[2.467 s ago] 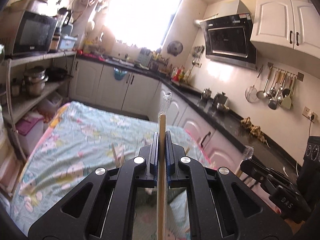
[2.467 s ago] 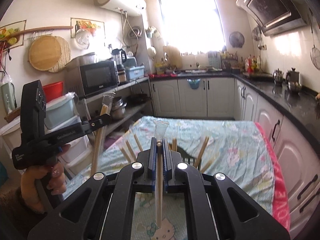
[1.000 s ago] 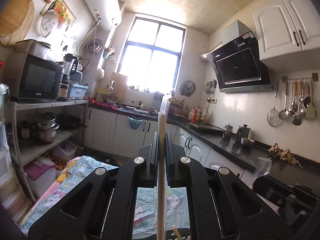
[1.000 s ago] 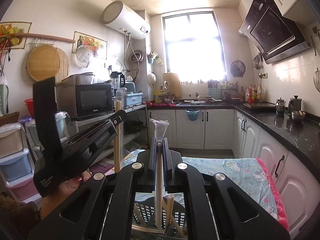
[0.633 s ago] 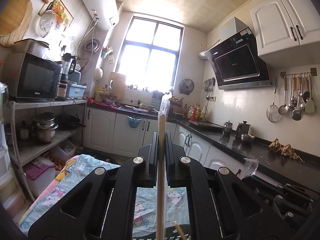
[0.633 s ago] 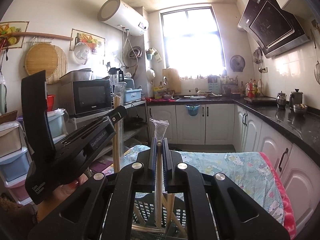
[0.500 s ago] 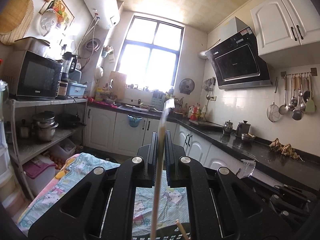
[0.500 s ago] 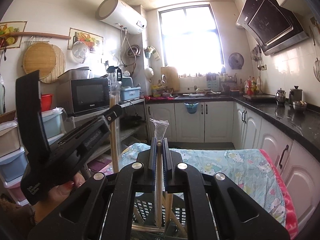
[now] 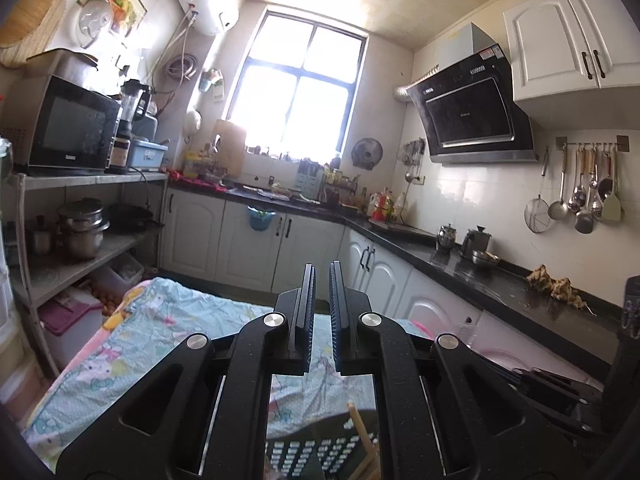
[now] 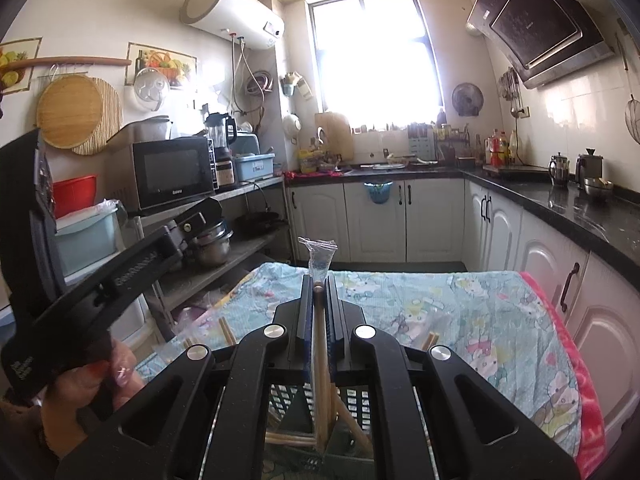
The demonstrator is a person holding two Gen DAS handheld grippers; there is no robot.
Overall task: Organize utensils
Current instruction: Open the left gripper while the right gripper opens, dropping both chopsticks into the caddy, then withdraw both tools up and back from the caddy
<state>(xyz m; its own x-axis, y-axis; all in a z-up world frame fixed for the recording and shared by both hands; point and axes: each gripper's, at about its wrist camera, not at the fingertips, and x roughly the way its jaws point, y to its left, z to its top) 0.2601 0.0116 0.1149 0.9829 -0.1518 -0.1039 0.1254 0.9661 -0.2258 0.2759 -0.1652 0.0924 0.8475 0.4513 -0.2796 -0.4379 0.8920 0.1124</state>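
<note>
Two views. Left wrist: the left claw (image 9: 321,316) is released, its jaws parted with nothing between them, above a black basket (image 9: 320,450) holding one chopstick (image 9: 362,428). Right wrist: the right claw (image 10: 319,320) is clenched on an upright wrapped chopstick (image 10: 319,292), its lower end down in the basket (image 10: 296,404) on the counter (image 10: 480,312) near its front edge.

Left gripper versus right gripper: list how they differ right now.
The left gripper is open, with a clear gap between its jaws; the right gripper is shut. The left gripper holds nothing; the right gripper clamps a plastic-wrapped chopstick that stands upright. Both are black two-finger tools held above the black basket on the patterned cloth.
</note>
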